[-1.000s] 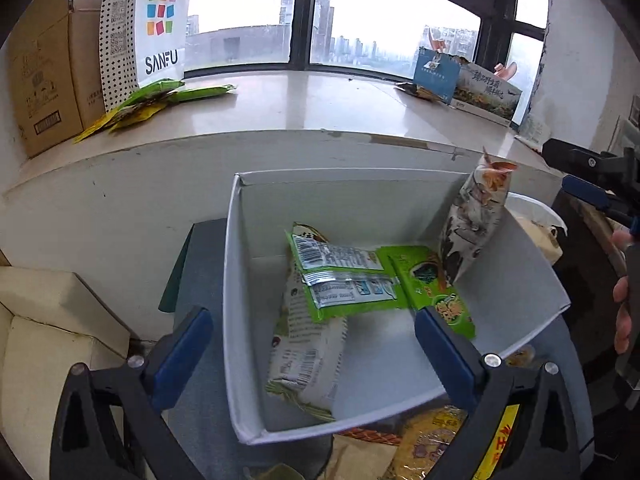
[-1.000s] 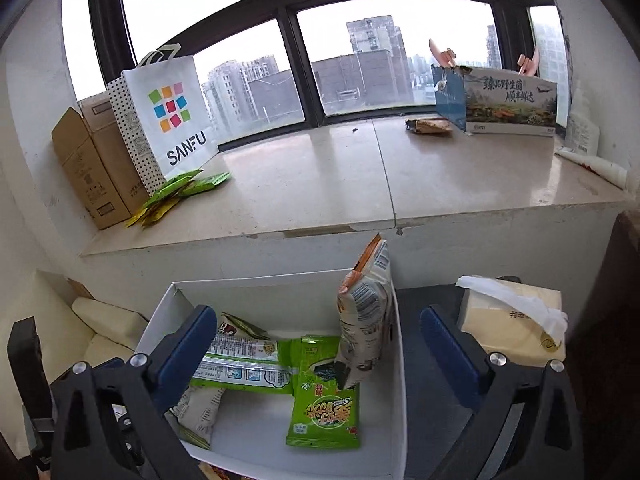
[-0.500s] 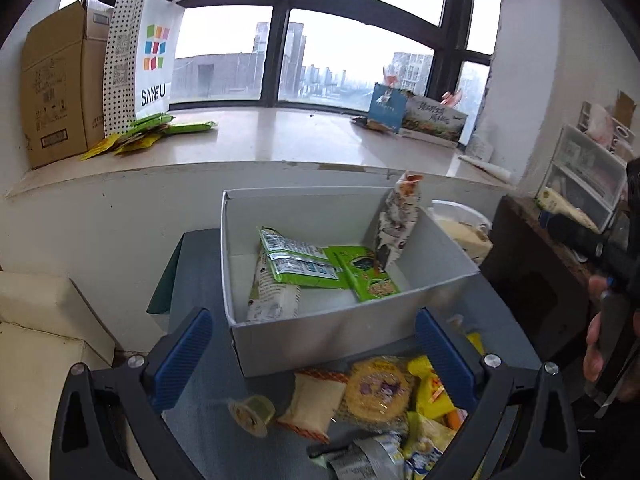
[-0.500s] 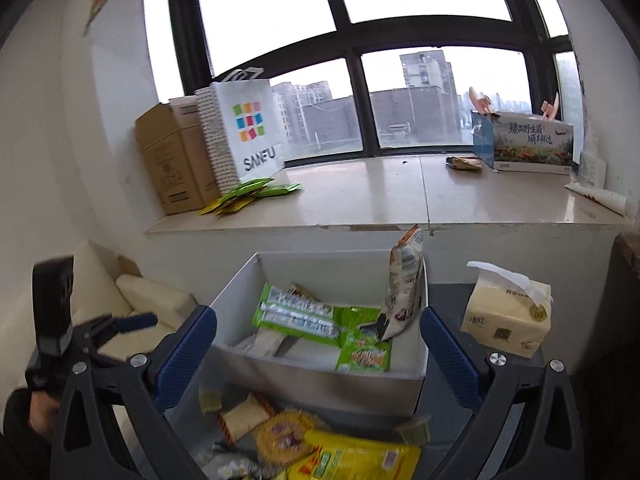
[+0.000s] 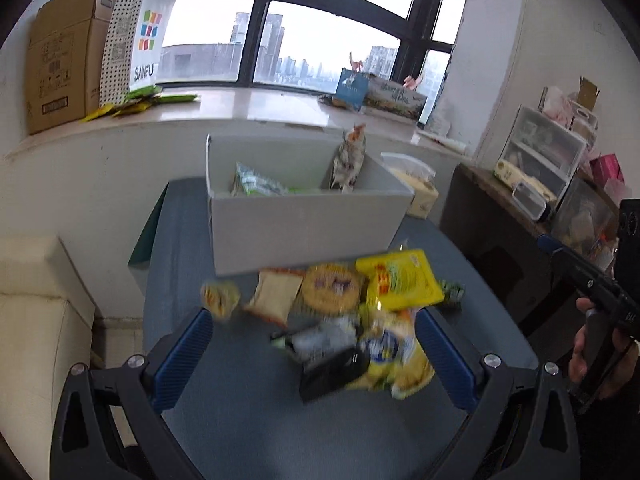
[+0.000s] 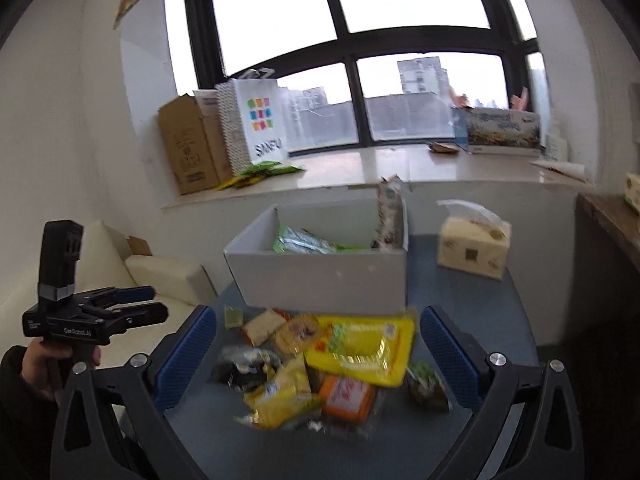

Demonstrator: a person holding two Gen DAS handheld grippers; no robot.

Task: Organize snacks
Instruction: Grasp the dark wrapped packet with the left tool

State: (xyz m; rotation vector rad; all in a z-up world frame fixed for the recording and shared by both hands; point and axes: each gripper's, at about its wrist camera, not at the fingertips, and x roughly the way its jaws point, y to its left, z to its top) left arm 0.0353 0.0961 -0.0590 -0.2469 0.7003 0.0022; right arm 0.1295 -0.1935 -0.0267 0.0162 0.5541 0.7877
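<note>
A white box stands on the blue table and holds green snack packs and one upright packet against its right wall. In front of it lies a heap of loose snacks: a yellow pack, a round cookie pack, an orange pack and a black item. My left gripper is open above the heap's near side. My right gripper is open over the heap too. Neither holds anything.
A tissue pack sits right of the box. The windowsill carries a cardboard box, a SANFU bag and green packets. A dark side table with plastic drawers stands at the right, a cream sofa at the left.
Both grippers have pulled back and up from the box, so the heap of loose snacks in front of it has come into view. Both stay open.
</note>
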